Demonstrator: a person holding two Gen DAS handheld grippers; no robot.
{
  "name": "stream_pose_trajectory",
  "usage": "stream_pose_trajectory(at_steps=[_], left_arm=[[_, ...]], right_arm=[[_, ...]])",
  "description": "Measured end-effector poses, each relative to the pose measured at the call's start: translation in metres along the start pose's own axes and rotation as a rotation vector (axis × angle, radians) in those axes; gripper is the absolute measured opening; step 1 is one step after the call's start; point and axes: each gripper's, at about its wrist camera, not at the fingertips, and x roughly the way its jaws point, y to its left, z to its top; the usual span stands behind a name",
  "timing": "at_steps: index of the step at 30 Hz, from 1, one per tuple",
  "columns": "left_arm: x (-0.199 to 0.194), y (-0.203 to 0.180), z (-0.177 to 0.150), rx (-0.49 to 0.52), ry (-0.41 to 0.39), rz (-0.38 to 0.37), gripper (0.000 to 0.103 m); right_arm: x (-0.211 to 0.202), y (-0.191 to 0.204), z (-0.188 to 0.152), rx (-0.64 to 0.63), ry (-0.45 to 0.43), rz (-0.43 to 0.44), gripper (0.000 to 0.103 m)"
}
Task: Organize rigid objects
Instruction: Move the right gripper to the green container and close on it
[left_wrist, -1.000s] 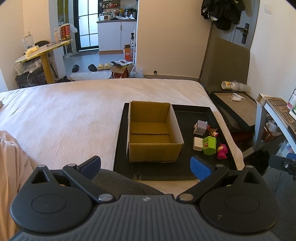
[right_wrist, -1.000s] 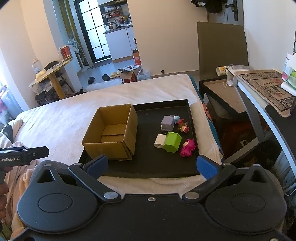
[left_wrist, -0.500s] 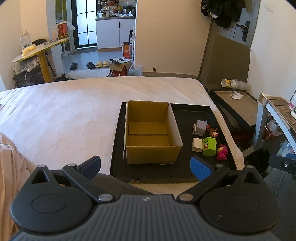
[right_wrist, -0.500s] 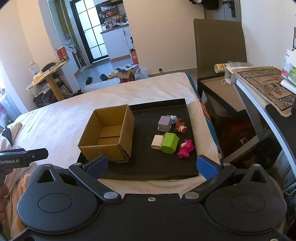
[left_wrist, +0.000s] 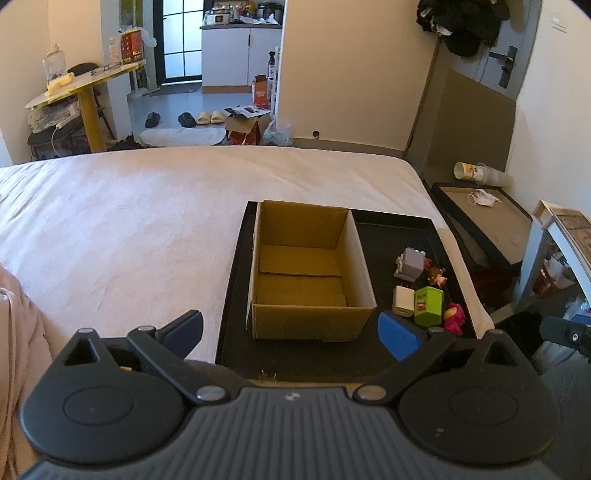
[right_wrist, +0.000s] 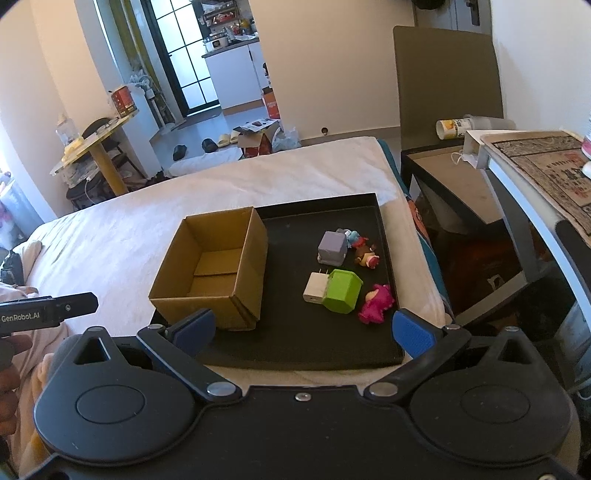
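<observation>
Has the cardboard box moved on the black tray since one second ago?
No. The cardboard box stands at the same left end of the black tray, equally far from the green block; only the cameras shifted.

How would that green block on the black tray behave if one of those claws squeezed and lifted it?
The green block looks hard and boxy, so it would probably keep its shape. Its flat sides suggest sliding rather than rolling when pushed. It touches the white charger, which might get nudged. The right gripper is open and empty.

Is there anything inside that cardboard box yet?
No, the box shows only its bare bottom flaps; the toys, like the green block, lie beside it on the tray.
</observation>
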Motion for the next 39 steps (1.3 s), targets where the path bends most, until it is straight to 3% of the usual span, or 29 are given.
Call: stream_pose_trajectory(at_steps=[9,12,25,39], left_arm=[[0.030,0.006,0.013,-0.033,0.031,0.013,0.099],[0.042,0.006,0.017,-0.038,0.047,0.017,0.096],[0.103,0.020,0.038,-0.095,0.157,0.042,0.068],[0.157,0.028,0.045,-0.130,0.254,0.072,0.049]], right_arm=[[0.031,-0.010,0.015,0.013,0.036,0.015,0.102],[0.044,-0.015,0.020,0.026,0.055,0.016,0.098],[0.102,-0.033,0.040,0.076,0.172,0.043,0.076],[0.164,-0.053,0.063,0.112,0.306,0.064,0.060]])
